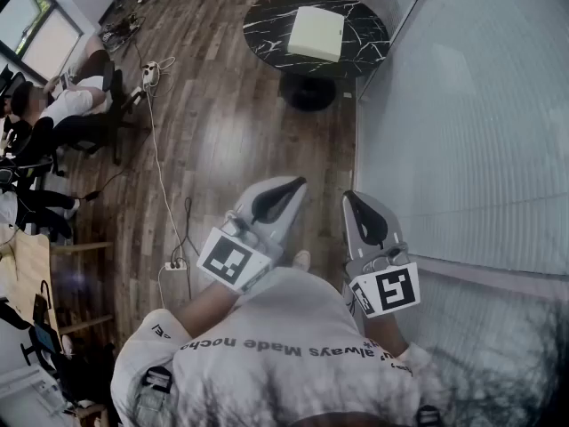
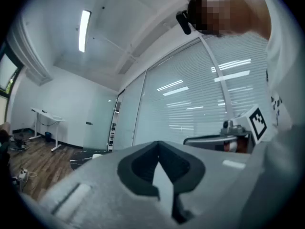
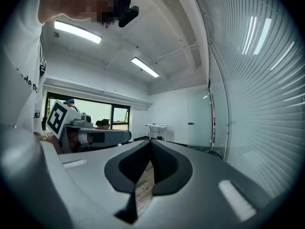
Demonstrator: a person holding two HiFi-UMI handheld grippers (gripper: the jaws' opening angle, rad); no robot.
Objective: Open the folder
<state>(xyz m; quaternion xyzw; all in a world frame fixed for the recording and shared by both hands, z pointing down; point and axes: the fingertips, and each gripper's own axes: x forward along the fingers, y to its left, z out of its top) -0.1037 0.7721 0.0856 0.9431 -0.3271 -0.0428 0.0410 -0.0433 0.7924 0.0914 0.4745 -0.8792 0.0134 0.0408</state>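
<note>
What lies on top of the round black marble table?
A pale rectangular folder lies flat on the round black marble table. The tabletop under it is covered, so nothing there can be seen.

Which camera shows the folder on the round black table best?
The head view: the pale folder lies whole on the table. The left gripper view catches at most a tiny pale sliver; the right gripper view shows none.
</note>
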